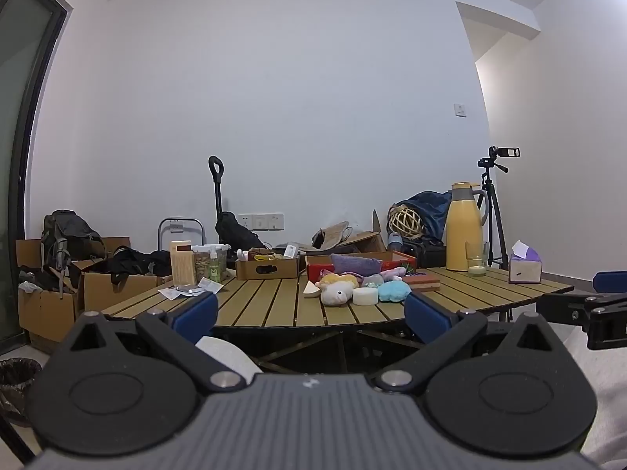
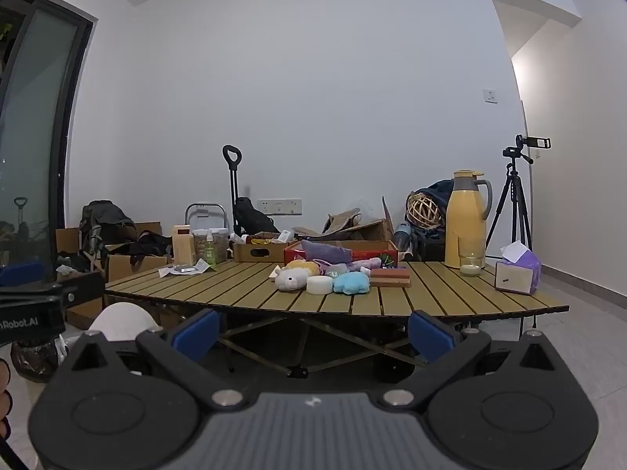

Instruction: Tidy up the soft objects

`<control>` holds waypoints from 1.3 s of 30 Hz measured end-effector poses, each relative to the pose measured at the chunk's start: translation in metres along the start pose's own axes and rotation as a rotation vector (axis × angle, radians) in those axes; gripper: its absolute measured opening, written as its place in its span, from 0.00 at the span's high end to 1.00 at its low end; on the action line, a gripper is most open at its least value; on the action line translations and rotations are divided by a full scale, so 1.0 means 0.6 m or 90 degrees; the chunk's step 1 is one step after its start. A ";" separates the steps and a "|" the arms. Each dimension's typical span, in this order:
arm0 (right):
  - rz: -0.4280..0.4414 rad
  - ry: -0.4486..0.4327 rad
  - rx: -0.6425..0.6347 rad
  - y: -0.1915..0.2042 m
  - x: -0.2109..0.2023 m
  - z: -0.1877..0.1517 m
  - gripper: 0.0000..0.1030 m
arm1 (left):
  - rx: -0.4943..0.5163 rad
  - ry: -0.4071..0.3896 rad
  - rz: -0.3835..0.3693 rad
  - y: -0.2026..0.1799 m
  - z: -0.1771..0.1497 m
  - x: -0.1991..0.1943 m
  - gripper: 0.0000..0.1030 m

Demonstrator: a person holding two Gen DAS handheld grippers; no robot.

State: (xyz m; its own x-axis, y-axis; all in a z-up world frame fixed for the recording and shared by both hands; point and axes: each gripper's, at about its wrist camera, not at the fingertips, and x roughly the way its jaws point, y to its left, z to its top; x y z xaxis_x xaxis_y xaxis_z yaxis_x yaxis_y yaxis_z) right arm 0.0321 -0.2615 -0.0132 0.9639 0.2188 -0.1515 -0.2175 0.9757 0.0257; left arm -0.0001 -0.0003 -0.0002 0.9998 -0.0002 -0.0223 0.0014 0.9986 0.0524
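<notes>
Soft toys, a white plush animal (image 1: pixel 336 294) and a sky-blue plush (image 1: pixel 394 291) among them, lie heaped mid-way across the slatted wooden table (image 1: pixel 266 305), well ahead of both tools. Left gripper (image 1: pixel 311 315) and right gripper (image 2: pixel 313 335) hang spread wide, holding nothing, short of the table's near edge.

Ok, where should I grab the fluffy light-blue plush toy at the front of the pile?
Take the fluffy light-blue plush toy across its rounded body, coming from above: the white round puck crowds its left and the wooden block its right.
</notes>
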 end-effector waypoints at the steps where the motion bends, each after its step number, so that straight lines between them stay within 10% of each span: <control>1: 0.000 0.000 0.001 0.000 0.000 0.000 0.00 | 0.000 0.000 -0.001 0.000 0.000 0.000 0.00; 39: 0.015 0.004 0.005 0.005 0.000 0.000 0.00 | -0.002 0.000 0.000 -0.001 -0.003 -0.003 0.00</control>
State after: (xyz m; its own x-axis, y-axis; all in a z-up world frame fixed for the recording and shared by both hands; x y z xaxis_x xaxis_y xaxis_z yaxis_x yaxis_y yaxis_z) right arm 0.0313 -0.2587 -0.0133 0.9577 0.2414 -0.1569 -0.2385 0.9704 0.0377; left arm -0.0019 -0.0007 -0.0020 0.9997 0.0003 -0.0230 0.0009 0.9988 0.0489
